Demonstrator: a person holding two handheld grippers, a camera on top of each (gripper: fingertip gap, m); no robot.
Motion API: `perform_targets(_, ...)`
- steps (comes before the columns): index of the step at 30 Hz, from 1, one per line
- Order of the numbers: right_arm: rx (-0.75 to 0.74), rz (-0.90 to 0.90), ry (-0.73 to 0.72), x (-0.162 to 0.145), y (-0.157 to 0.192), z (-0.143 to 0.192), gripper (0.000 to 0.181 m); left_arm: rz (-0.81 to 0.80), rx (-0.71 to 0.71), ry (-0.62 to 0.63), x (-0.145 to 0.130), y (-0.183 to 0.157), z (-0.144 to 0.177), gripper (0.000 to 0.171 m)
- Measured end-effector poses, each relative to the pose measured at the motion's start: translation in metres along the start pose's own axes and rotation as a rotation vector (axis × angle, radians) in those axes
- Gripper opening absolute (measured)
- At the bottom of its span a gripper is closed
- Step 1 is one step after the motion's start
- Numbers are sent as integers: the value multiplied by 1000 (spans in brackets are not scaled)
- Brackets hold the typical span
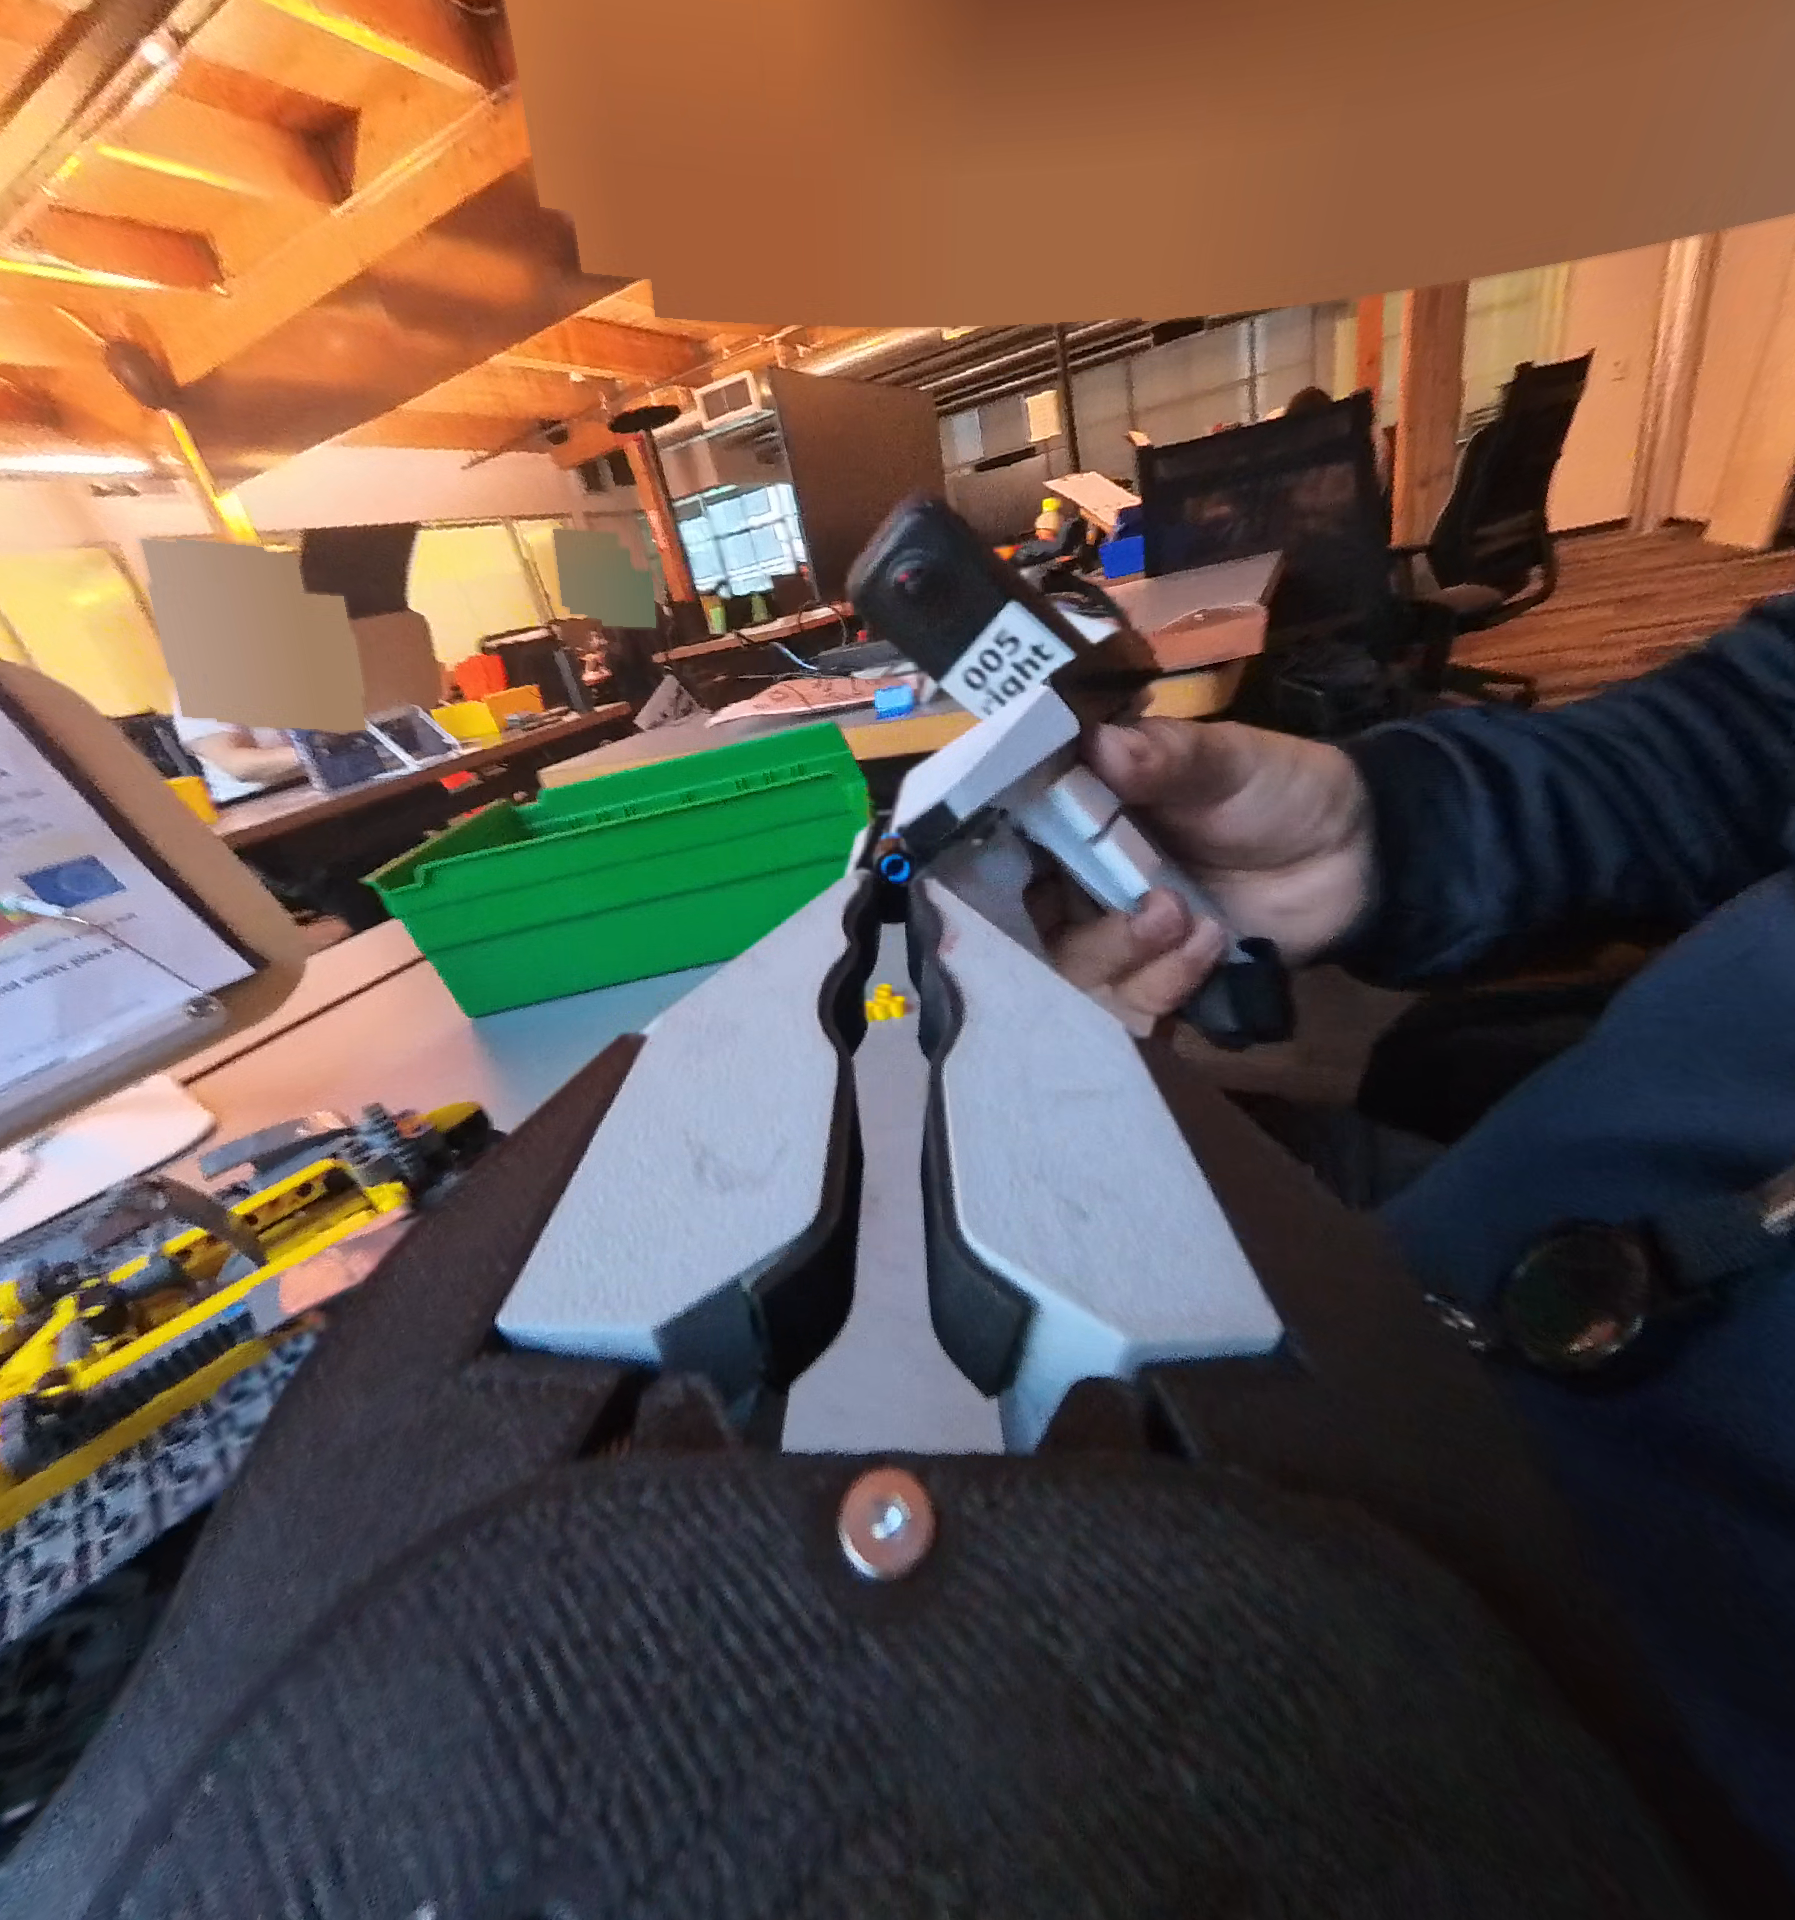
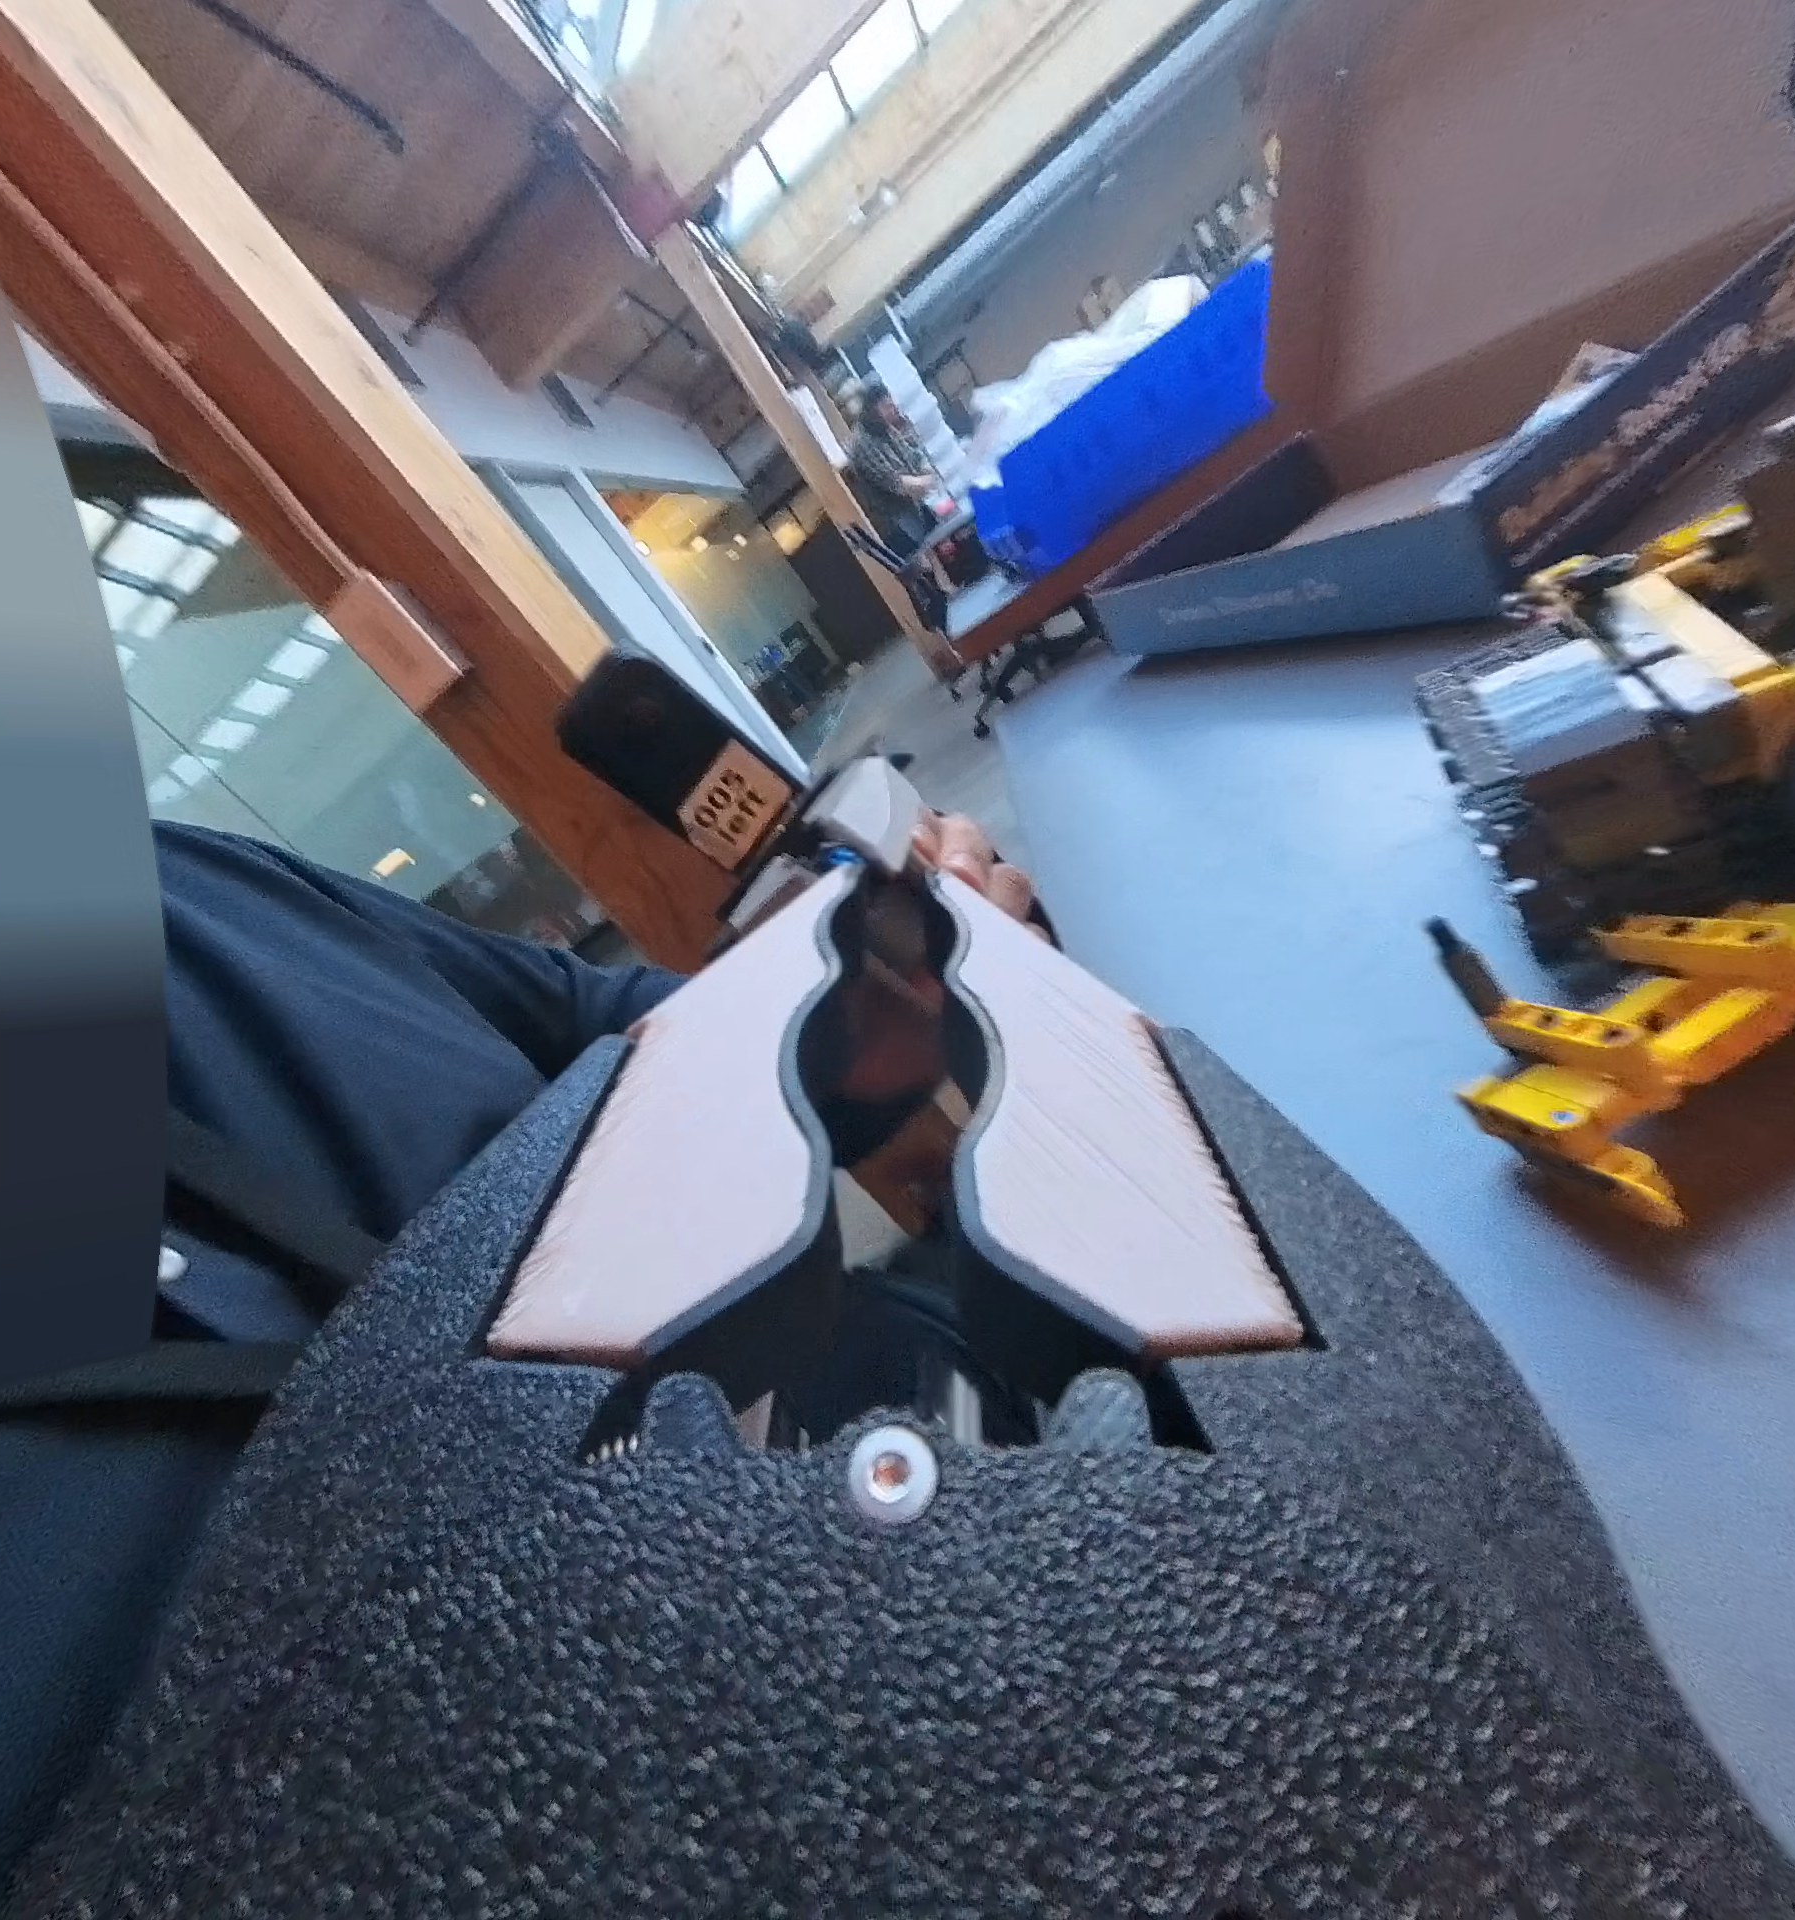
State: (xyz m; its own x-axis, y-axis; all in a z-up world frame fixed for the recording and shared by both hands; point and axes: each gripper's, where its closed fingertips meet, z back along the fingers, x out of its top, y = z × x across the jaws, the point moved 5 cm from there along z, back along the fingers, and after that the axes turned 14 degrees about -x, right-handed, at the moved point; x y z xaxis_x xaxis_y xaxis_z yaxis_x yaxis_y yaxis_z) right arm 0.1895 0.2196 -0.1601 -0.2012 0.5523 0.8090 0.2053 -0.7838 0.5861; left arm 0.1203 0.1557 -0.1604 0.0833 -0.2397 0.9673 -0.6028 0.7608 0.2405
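My left gripper (image 1: 890,888) is shut at its tips on a small blue and black toy pin (image 1: 893,868), held up above the grey table (image 1: 373,1029). My right gripper (image 2: 891,881), held in a person's hand (image 1: 1236,831), points back at the left one, and its tip (image 1: 922,836) touches the pin from the upper right. In the right wrist view the pin (image 2: 839,857) shows just past my fingertips, under the left gripper's white finger (image 2: 872,816). The right jaws stand a narrow gap apart; their grip on the pin is hidden.
A green bin (image 1: 623,883) stands on the table beyond the grippers. A tiny yellow brick (image 1: 885,1005) lies below them. A yellow and black toy vehicle (image 1: 145,1320) (image 2: 1651,727) with a loose yellow arm (image 2: 1599,1049), an instruction sheet on a stand (image 1: 41,883) and flat boxes (image 2: 1308,603) lie around. Both grippers' tips are close together, under 4 cm apart.
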Motion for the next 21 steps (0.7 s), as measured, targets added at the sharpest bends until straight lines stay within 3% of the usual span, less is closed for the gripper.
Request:
perform_targets(9, 145, -338, -75, -9, 6, -6, 14, -141, 123, 89, 1, -2, -2, 3)
perform_targets(21, 184, -527, -160, -12, -8, -13, 2, -302, 242, 236, -8, -1, -2, 2)
